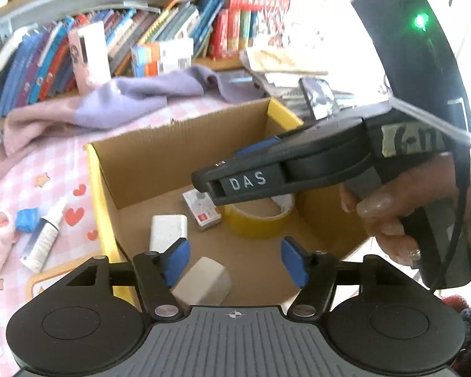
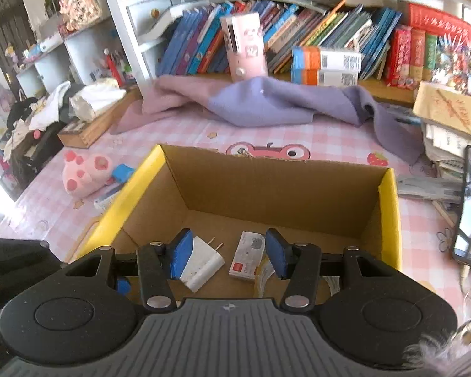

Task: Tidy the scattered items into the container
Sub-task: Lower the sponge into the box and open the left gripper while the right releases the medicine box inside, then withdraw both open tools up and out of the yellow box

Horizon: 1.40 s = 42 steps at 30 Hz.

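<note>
Hovering over cardboard box [image 1: 160,160], left gripper [image 1: 235,259] fingers apart, blue pads [image 1: 176,259] gripping nothing. White block [image 1: 204,281] on box floor between them; white charger [image 1: 168,231] at 11 o'clock; small red-and-white carton [image 1: 202,209] at 12; yellow tape roll [image 1: 257,220] at 1. Right gripper [image 2: 232,253] fingers part-open, empty, over same box [image 2: 267,182]; carton [image 2: 246,256] between pads, charger [image 2: 204,262] beside left pad. Outside box, on pink checked cloth [image 1: 47,163]: white tube [image 1: 42,240], blue item [image 1: 28,216], pink plush [image 2: 81,172] at 10 o'clock.
</note>
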Available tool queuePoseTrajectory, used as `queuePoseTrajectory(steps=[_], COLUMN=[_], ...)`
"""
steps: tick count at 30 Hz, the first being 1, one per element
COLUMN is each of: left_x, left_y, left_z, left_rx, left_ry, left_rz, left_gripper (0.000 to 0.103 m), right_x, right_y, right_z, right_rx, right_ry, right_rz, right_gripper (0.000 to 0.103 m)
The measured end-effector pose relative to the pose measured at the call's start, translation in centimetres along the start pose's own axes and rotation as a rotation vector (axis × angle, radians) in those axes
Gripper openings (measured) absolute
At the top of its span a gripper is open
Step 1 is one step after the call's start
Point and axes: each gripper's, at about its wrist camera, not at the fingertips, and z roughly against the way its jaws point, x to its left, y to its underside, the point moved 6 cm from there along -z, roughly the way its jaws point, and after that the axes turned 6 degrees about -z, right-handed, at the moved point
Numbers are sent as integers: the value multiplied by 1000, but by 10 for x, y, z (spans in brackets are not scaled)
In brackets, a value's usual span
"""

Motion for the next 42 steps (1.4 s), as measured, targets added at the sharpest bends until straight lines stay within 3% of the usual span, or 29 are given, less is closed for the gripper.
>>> queuePoseTrajectory(steps=[16,22,33,42], left_x=[10,17,46,72], left_y=[35,59,123,177], left_z=[64,88,137,162], left_rx=[-157,-202,-214,-162], left_ry=[-44,-78,-56,-77], left_rz=[47,-7,45,67], left_gripper=[79,85,90,90], right_x=[22,44,109,168], right_y=[41,64,120,169], right_z=[86,104,130,126], right_rx=[-179,-204,-242,-209], right_ry=[146,220,352,380], right_rz=[-21,-33,-46,-72], right_gripper=[50,51,56,59])
